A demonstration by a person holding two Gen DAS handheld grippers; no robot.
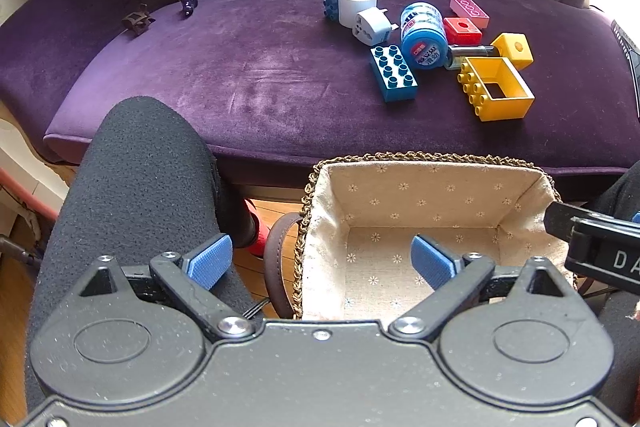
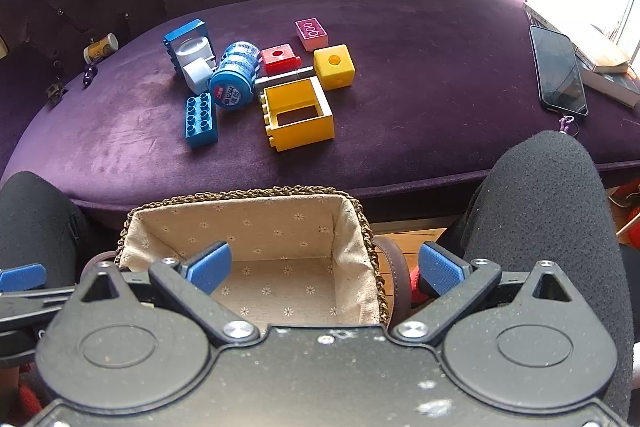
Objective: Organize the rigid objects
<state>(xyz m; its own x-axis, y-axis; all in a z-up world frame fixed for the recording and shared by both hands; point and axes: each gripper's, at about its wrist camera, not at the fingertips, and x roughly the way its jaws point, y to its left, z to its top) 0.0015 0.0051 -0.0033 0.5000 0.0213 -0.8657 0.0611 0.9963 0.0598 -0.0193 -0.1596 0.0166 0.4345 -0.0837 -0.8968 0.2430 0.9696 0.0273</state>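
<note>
So, both your tongs are released, nothing btwn pads. Left gripper (image 1: 322,261) hangs w/ one pad over the lined basket (image 1: 432,163), the other off its left rim by your knee (image 1: 140,167). Right gripper (image 2: 324,267) straddles the basket's right rim. Toy pile sits ahead of both, up on the purple cushion (image 1: 240,67): blue brick (image 1: 394,73), yellow frame block (image 1: 496,89), blue-capped jar (image 1: 424,33), white adapter (image 1: 372,26). Phone (image 2: 558,69) far right of the right tongs.
</note>
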